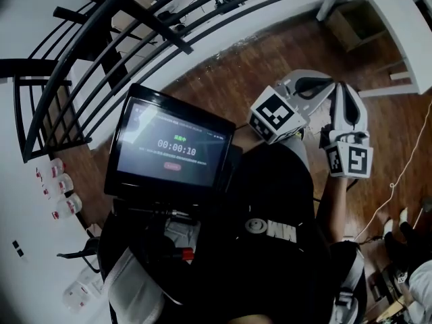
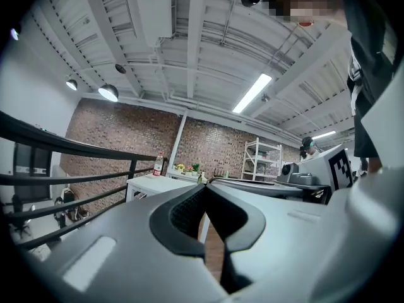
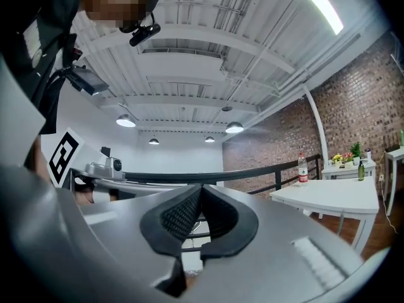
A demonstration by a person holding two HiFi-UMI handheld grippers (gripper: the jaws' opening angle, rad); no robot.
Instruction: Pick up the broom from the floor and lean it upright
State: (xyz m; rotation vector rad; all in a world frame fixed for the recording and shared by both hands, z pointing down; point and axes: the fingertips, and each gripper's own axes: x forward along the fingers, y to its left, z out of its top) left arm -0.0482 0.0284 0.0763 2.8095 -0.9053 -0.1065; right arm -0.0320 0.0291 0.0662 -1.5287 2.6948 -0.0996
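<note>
Broom showed in no view, so its direction and long axis could not be told. Grey plastic left gripper (image 2: 205,191) and right gripper (image 3: 201,191), side by side right of centre in the head view, had jaws pressed together, empty.

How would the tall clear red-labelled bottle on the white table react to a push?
Tall and narrow, the bottle likely tips easily. Round-bodied, it would probably roll once down. It looks like light plastic, though that's unclear.

No broom to be seen in any of the three views. Nowhere on the visible stretch of wooden floor (image 1: 243,86).
</note>
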